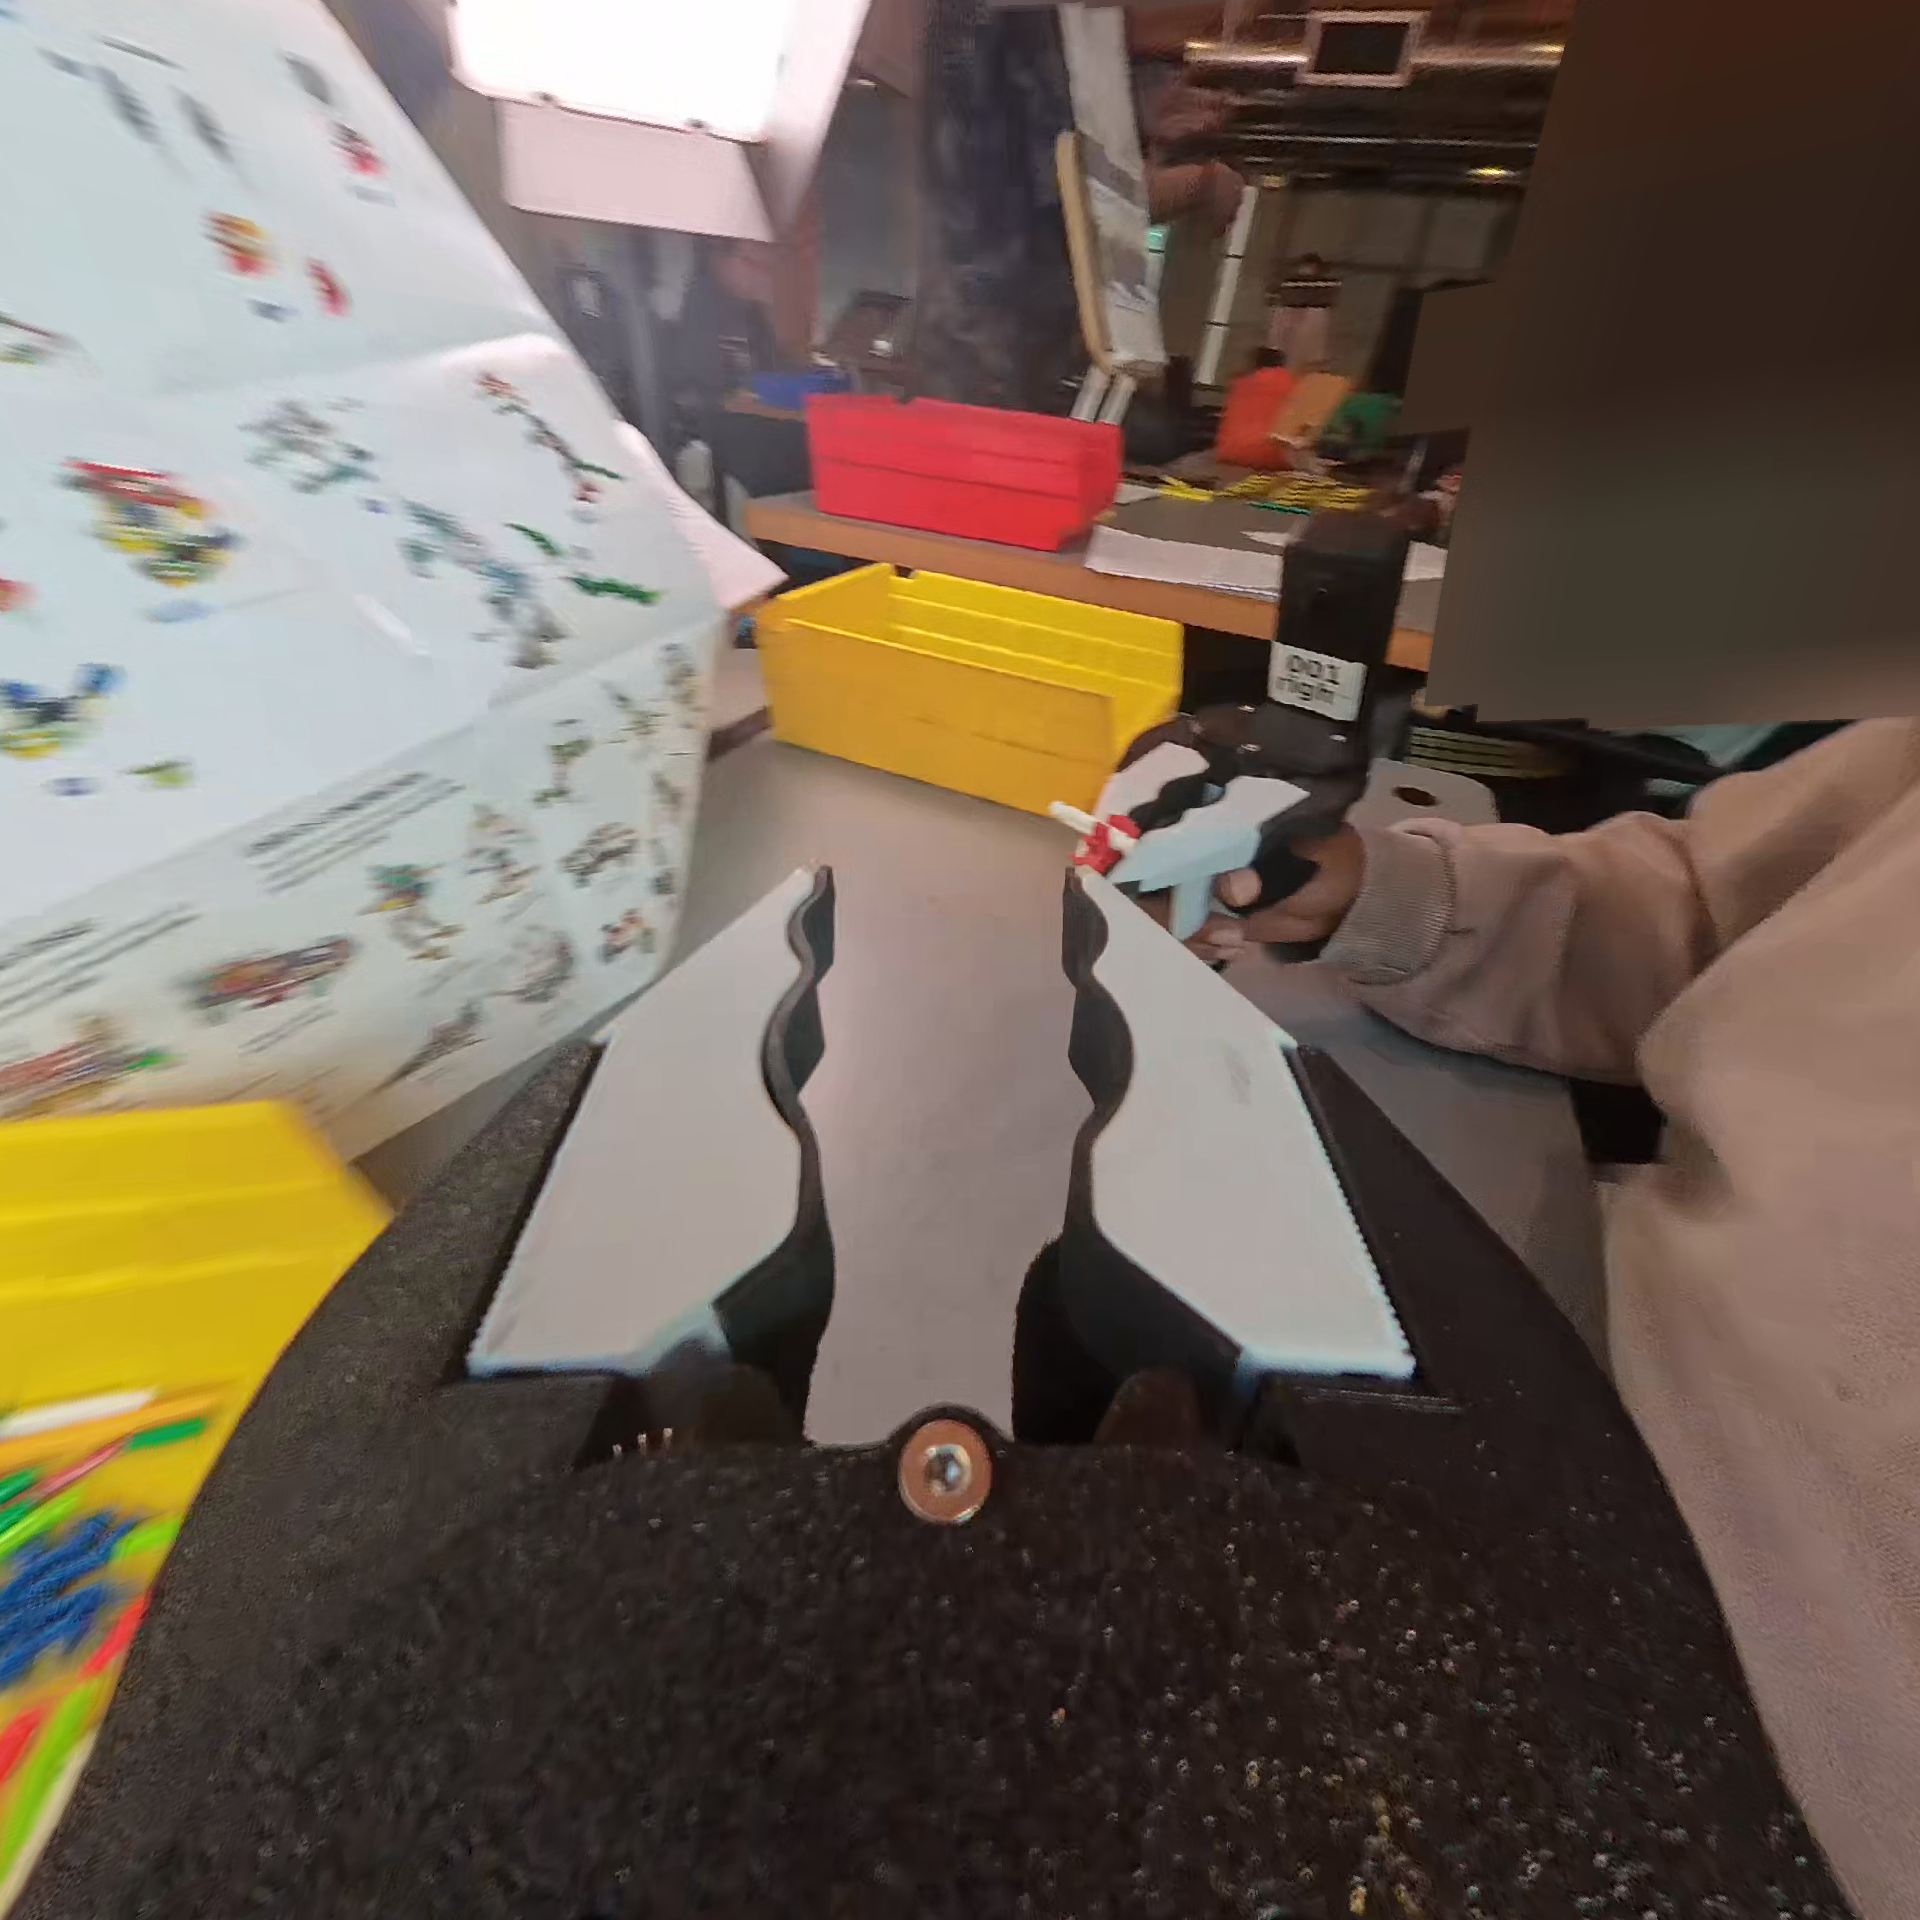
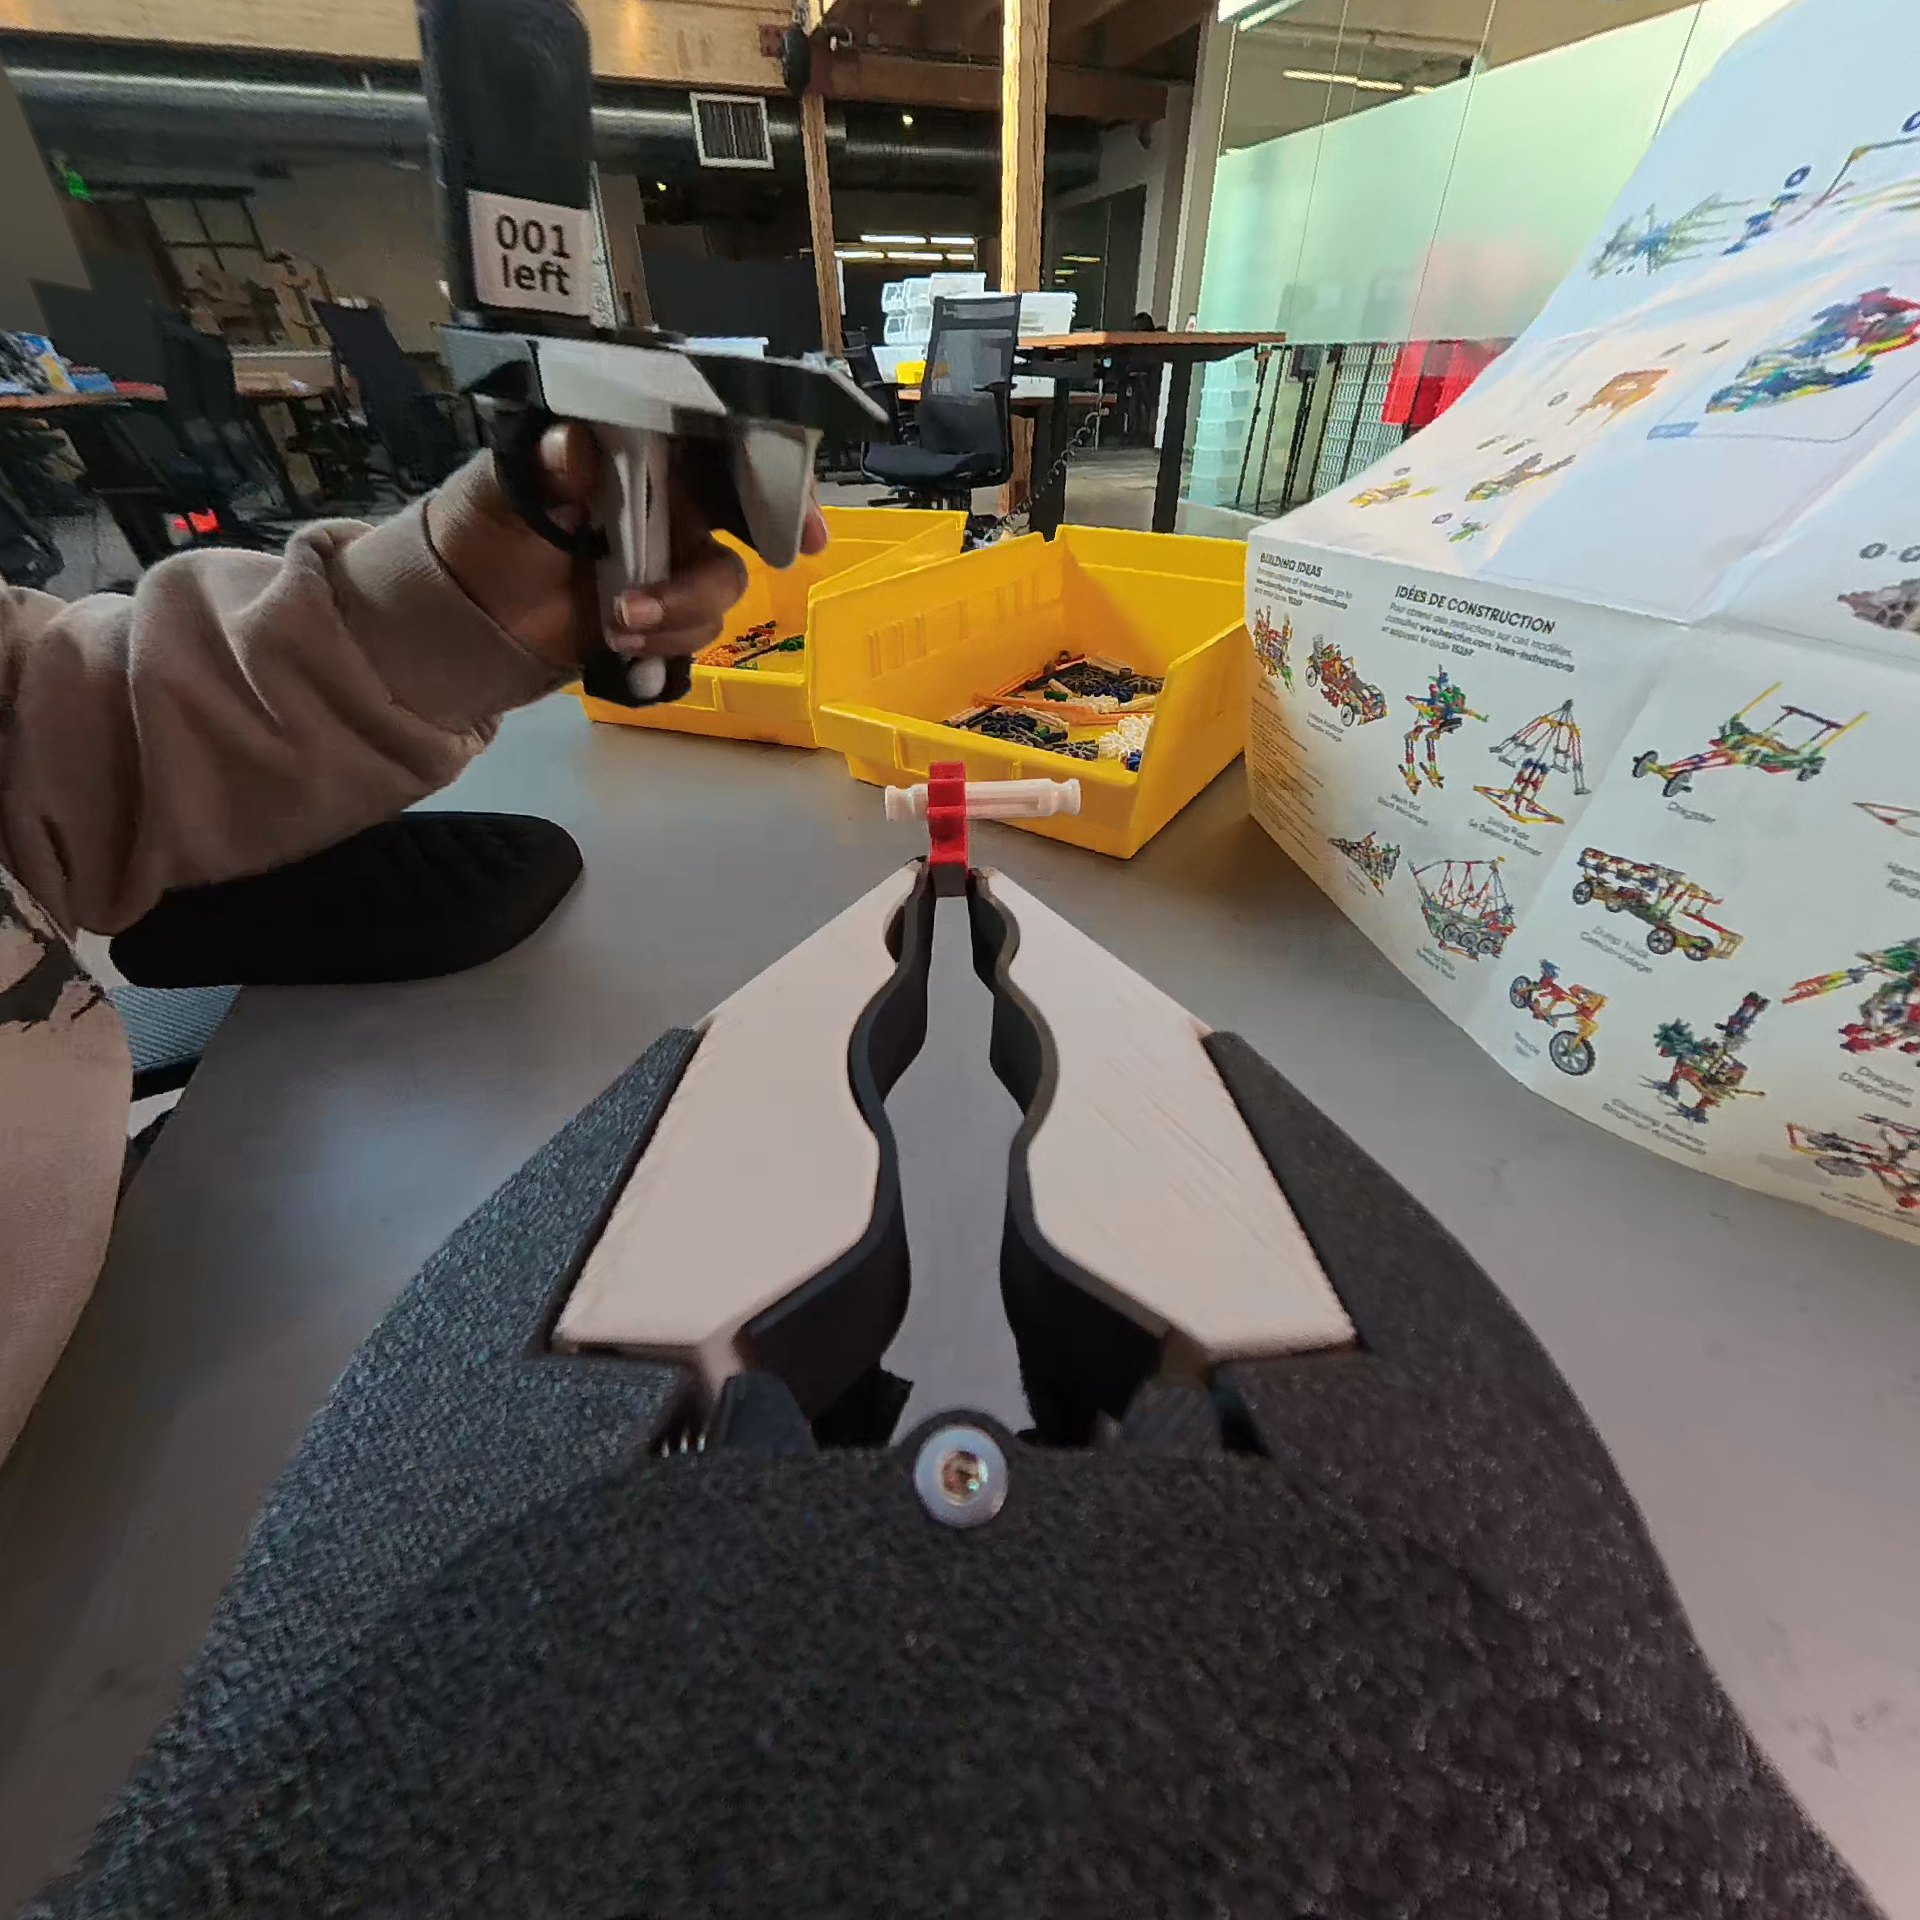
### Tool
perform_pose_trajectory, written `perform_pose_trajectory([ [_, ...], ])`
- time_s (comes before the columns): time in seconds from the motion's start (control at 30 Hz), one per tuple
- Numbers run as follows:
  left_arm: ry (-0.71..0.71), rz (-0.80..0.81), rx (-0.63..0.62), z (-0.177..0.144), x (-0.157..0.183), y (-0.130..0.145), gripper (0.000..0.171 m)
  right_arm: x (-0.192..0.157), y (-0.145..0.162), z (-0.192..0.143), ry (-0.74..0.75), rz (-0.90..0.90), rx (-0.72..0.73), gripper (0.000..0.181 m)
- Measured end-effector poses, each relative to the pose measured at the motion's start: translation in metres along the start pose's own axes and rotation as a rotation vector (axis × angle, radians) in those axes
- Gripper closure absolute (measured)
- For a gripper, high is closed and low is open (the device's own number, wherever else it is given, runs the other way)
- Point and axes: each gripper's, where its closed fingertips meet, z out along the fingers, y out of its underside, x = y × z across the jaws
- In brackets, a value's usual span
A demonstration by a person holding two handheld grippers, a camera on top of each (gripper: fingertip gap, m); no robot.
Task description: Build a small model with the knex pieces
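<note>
My right gripper (image 2: pixel 948 873) is shut on a small red connector (image 2: pixel 947 810) with a short white rod (image 2: pixel 987 800) snapped across its top, held above the grey table (image 2: pixel 1455 1403). The same piece (image 1: pixel 1099 831) shows at the tip of the right gripper (image 1: pixel 1107 847) in the left wrist view, just ahead and right of my left gripper. My left gripper (image 1: pixel 948 883) is open and empty above the table (image 1: pixel 935 1091). It also shows in the right wrist view (image 2: pixel 758 468), raised at the left in a person's hand.
Yellow bins (image 2: pixel 1039 675) of rods and connectors stand behind the held piece. Another yellow bin (image 1: pixel 966 675) and a red bin (image 1: pixel 956 468) lie farther off. A large folded instruction sheet (image 2: pixel 1610 727) stands on the right; it shows at left (image 1: pixel 312 623). A black pad (image 2: pixel 353 904) lies under the person's sleeve. Left tips to right tips: about 15 cm.
</note>
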Motion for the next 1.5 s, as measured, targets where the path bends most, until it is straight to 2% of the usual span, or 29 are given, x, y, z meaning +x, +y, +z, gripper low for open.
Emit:
perform_pose_trajectory([
  [0.1,0.204,-0.029,-0.058,0.054,0.038,0.022,0.131,-0.007,-0.005,-0.001,-0.013,-0.049,0.012,0.178],
  [0.2,0.345,-0.093,-0.107,0.085,0.059,0.036,0.130,-0.015,-0.004,0.000,-0.025,-0.148,-0.006,0.178],
  [0.33,0.585,-0.352,-0.171,0.092,0.076,0.040,0.132,-0.030,0.000,0.002,-0.063,-0.289,-0.034,0.178],
  [0.43,0.678,-0.523,-0.141,0.089,0.076,0.035,0.142,-0.032,0.002,0.002,-0.045,-0.370,-0.053,0.177],
  [0.67,0.654,-0.635,-0.134,0.088,0.063,0.044,0.166,-0.025,0.008,0.002,0.009,-0.459,-0.105,0.177],
  [0.77,0.675,-0.653,-0.113,0.087,0.064,0.044,0.167,-0.022,0.008,0.002,0.025,-0.472,-0.108,0.177],
  [1.03,0.836,-0.766,-0.047,0.082,0.077,0.041,0.168,-0.041,0.008,0.007,-0.069,-0.428,-0.086,0.172],
  [1.2,0.850,-0.769,-0.027,0.083,0.077,0.040,0.168,-0.040,0.006,0.006,-0.053,-0.459,-0.073,0.177],
  [1.3,0.849,-0.768,-0.009,0.084,0.077,0.040,0.167,-0.040,0.007,0.008,-0.025,-0.534,-0.122,0.179],
  [1.4,0.799,-0.698,-0.004,0.085,0.074,0.041,0.167,-0.039,0.008,0.008,-0.025,-0.432,-0.132,0.180],
  [1.5,0.730,-0.610,0.014,0.086,0.069,0.037,0.167,-0.040,0.003,0.012,-0.073,-0.184,-0.070,0.179],
])
